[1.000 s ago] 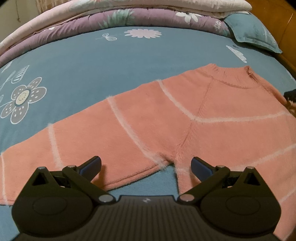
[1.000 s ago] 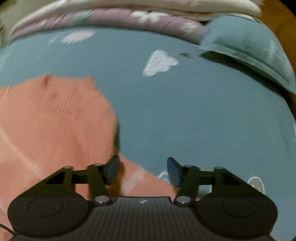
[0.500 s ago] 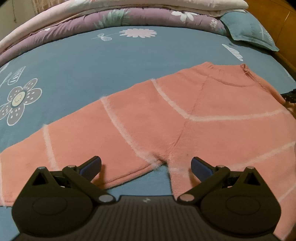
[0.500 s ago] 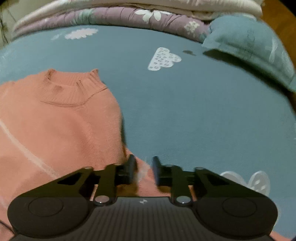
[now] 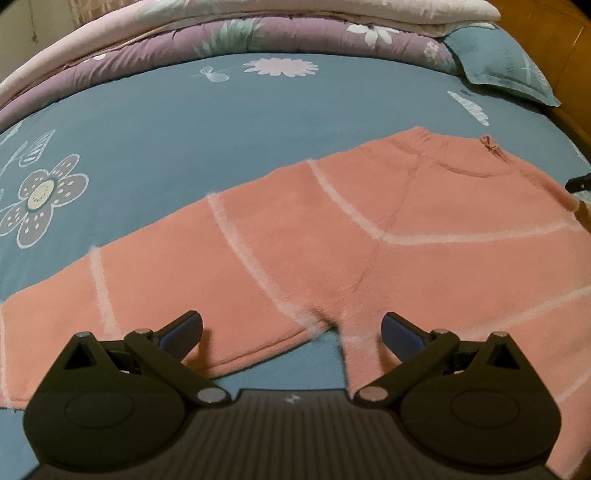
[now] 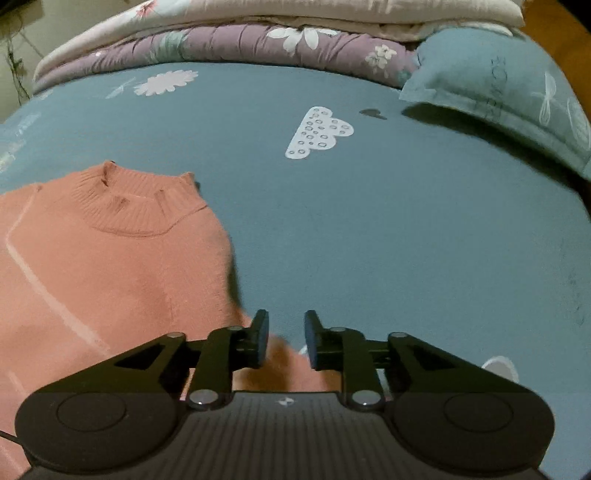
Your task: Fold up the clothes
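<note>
A salmon-pink knitted sweater (image 5: 332, 240) with thin pale stripes lies flat on the blue bed sheet, collar at the far right and one sleeve stretched out to the left. My left gripper (image 5: 291, 325) hovers open and wide over the armpit, where the sleeve meets the body; nothing is between its fingers. In the right wrist view the sweater (image 6: 110, 258) fills the left side, its ribbed collar (image 6: 140, 206) showing. My right gripper (image 6: 286, 325) sits at the sweater's right shoulder edge. Its jaws are opening, a narrow gap between them, with pink fabric seen low in the gap and the pads not pressing it.
The blue floral sheet (image 6: 406, 240) spreads out to the right of the sweater. Folded purple and cream quilts (image 5: 277, 33) are stacked along the far side. A blue pillow (image 6: 498, 85) lies at the far right, against a wooden headboard (image 5: 546, 44).
The right gripper's jaws went from half open to nearly shut, then parted a little. It also drew back and up, so more of the collar shows. The left gripper stayed put.
</note>
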The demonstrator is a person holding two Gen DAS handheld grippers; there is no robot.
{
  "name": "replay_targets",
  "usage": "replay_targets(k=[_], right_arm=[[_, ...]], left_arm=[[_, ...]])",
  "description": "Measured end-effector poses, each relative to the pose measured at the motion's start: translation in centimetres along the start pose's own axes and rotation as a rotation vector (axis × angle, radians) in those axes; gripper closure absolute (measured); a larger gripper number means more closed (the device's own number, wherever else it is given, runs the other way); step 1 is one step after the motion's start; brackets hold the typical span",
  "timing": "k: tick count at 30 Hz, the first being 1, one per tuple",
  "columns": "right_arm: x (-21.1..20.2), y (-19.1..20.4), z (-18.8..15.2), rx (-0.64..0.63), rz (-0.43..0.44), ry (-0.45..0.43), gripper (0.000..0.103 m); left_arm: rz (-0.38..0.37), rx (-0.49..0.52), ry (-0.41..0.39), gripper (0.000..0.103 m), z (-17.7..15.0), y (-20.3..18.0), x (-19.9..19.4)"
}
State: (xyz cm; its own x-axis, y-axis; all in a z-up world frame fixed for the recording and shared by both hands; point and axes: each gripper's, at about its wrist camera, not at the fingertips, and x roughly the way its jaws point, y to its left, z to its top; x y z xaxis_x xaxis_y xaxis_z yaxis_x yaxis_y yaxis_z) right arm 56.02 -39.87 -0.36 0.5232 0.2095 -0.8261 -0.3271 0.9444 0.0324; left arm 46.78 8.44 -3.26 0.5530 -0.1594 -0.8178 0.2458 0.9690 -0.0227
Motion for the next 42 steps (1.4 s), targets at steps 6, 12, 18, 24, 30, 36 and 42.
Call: replay_targets(k=[6,12,18,24,30,36,42], right_arm=[[1.0,2.9,-2.7,0.045,0.041,-0.013,0.04],[2.3,5.4,-3.0,0.045,-0.008,-0.039,0.01],[1.6,4.1,0.1,0.125,0.11,-0.108,0.011],[4.7,4.4,3.6,0.149,0.155,-0.136,0.011],[5.1,9.0,3.6,0.098,0.137,-0.143,0.01],[1.1,13.0,-0.5,0.047,0.102,-0.147,0.0],[0.5,14.3,-5.4,0.15,0.17,-0.098,0.0]], left_arm=[[-0.034,0.024,-0.003,0.001,0.0,-0.9,0.1],[-0.033,0.016,-0.009,0.001,-0.1,-0.6,-0.3],[-0.012,-0.01,0.0,0.001,-0.4,0.0,-0.3],[-0.031,0.002,-0.007,0.001,-0.4,-0.3,-0.3],[-0.029,-0.019,-0.008,0.001,-1.0,0.6,-0.6],[-0.146,0.025,-0.043,0.001,0.3,0.9,-1.0],[-0.434,0.258,-0.125,0.001,8.7,-3.9,0.5]])
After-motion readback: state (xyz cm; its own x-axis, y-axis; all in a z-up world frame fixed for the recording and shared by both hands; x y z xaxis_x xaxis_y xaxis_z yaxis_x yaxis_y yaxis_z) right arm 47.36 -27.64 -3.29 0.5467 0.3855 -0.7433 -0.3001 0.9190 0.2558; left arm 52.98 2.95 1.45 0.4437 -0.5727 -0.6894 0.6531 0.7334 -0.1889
